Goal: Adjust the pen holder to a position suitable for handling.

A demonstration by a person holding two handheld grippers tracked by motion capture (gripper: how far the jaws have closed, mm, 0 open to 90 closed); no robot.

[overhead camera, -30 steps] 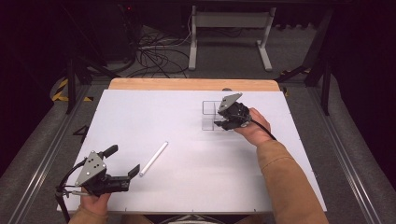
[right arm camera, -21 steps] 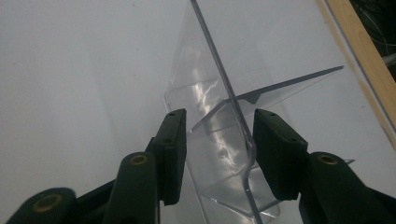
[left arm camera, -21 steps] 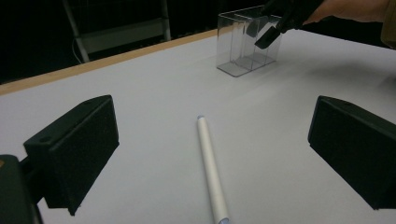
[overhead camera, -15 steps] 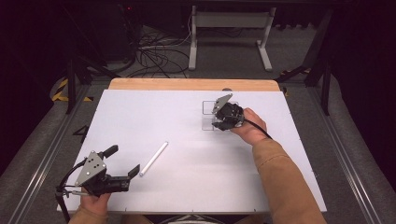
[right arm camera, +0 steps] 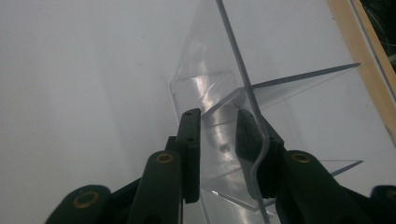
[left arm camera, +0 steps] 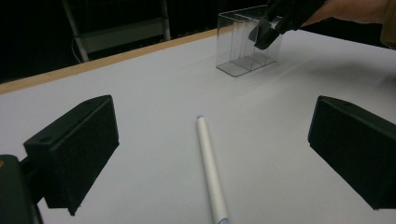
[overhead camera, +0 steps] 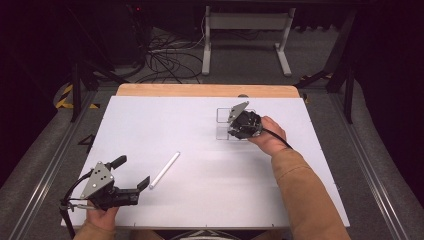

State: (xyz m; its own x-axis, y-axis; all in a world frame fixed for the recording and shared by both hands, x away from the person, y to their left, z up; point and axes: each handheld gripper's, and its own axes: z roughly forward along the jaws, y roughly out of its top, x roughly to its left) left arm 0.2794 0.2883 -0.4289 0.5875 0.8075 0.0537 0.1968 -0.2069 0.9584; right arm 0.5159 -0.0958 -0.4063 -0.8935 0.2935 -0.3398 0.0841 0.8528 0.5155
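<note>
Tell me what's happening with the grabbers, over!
Left gripper open, low over the table, aimed at the white marker. Right gripper jaws down inside the clear divided box, gap between them, gripping nothing. Nothing blocks the marker.

Overhead plus two gripper-mounted close-ups

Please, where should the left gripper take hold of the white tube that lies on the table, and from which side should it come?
Grip the thin white tube near its middle, coming down from above with the jaws across its length. It lies flat on the white table, with bare surface on both sides, and the open left gripper already straddles its near end. The ends would likely tip.
</note>
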